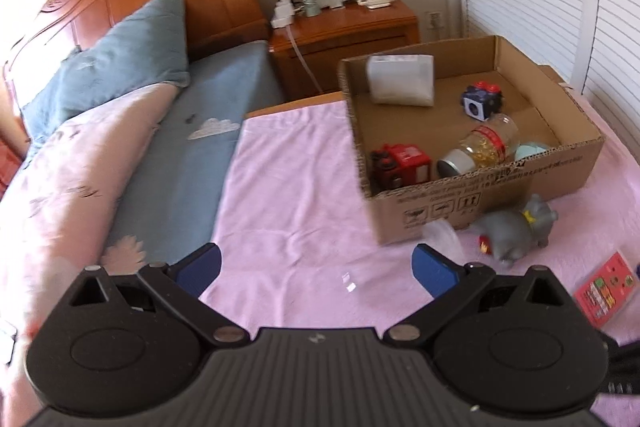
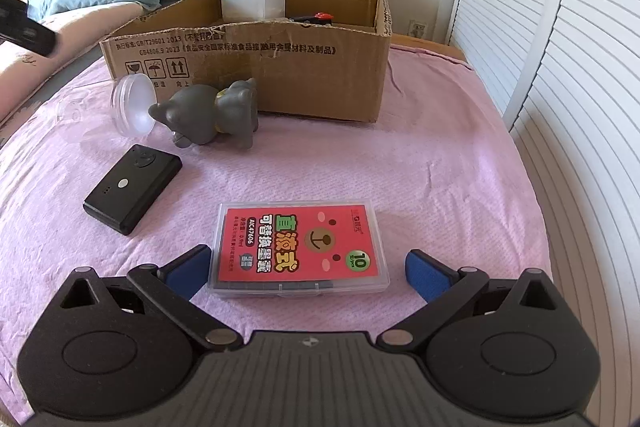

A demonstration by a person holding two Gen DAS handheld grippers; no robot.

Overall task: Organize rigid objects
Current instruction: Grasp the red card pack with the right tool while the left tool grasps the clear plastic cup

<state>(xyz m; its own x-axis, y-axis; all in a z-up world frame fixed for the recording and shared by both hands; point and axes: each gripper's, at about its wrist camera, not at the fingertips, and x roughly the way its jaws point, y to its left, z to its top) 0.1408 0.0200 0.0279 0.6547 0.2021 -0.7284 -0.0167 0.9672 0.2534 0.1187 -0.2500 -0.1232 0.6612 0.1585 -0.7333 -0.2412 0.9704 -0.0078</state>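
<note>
The right gripper [image 2: 307, 269] had its fingers spread wide on either side of the red-labelled plastic case [image 2: 298, 251], not gripping it. The left gripper [image 1: 317, 269] hung wide open and empty over the pink blanket [image 1: 288, 195]. Beyond it stood the cardboard box [image 1: 496, 187].

Our left gripper [image 1: 316, 265] hangs with jaws spread wide, nothing between its fingers; our right gripper [image 2: 308, 269] is equally agape.
</note>
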